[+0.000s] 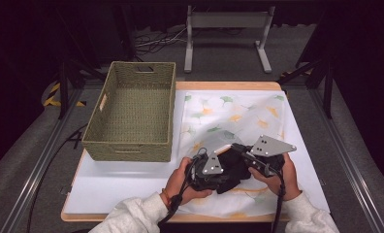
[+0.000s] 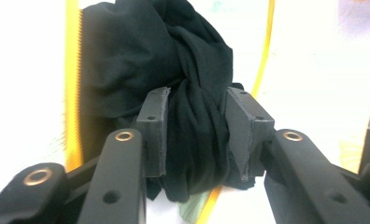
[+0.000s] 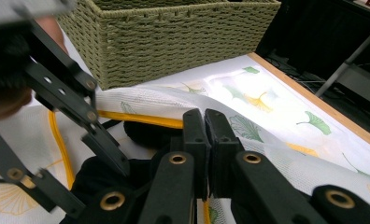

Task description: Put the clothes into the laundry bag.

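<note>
**Two tools on one dark bundle, the mesh pouch just ahead**

Two tools meet low over the near middle of the surface (image 1: 98,187), each in one of the person's hands. The left tool (image 2: 197,135) has its jaws part open with a twisted wad of black cloth (image 2: 174,70) standing between the pads; the cloth fills the gap and touches both inner faces, but whether the pads still press on it cannot be told. The bundle's long axis runs straight away from this tool, along its jaws, so the bulk of the cloth lies beyond the fingertips and only a narrow neck sits between them.

The right tool (image 3: 205,140) has its jaws closed narrow on the edge of a white mesh pouch (image 3: 276,154) printed with ginkgo leaves and trimmed in yellow. From this tool the pouch stretches forward and to the right, and the black cloth lies just below and to the left, beside the left tool's linkage.

The woven basket (image 1: 132,111) stands well ahead of both tools, on the left tool's side, so the left hand is the nearer to it.

As a judgement, the work in hand is feeding the cloth into the pouch. The coming move turns on the cloth's far end pointing at the mouth that the right tool lifts.
</note>
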The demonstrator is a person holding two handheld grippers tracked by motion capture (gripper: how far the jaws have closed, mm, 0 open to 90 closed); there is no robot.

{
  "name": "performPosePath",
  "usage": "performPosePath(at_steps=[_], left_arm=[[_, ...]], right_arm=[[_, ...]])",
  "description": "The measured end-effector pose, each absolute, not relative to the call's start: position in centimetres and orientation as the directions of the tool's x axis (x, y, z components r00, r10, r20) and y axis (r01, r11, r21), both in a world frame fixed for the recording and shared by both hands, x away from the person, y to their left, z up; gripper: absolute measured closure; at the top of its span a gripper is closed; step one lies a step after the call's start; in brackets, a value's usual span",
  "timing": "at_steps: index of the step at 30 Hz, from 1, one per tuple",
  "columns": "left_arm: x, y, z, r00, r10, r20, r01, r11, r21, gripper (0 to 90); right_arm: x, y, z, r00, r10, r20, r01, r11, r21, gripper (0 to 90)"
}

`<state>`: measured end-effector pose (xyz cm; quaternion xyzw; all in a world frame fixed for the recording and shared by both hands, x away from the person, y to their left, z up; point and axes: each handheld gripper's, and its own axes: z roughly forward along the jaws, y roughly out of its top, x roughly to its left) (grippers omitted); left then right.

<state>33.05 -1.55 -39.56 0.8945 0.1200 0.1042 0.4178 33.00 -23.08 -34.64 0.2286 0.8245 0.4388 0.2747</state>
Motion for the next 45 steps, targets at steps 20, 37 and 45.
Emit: performPosePath(at_steps=[20,37,45], left_arm=[[32.3,-3.3,-41.6,0.959,0.261,0.109,0.099,-0.669,0.737,70.1],[34.8,-5.7,-43.2,0.927,0.319,0.197,0.098,-0.713,0.694,85.4],[36.0,-6.4,-43.1,0.911,0.352,0.214,0.113,-0.714,0.691,87.1]], right_arm=[[32.9,-23.0,-34.6,-0.741,0.621,-0.257,0.136,0.512,0.848,88.8],[32.8,-23.1,-34.7,-0.738,0.626,-0.252,0.148,0.515,0.845,88.9],[32.9,-23.2,-34.7,-0.733,0.631,-0.254,0.154,0.517,0.842,88.9]])
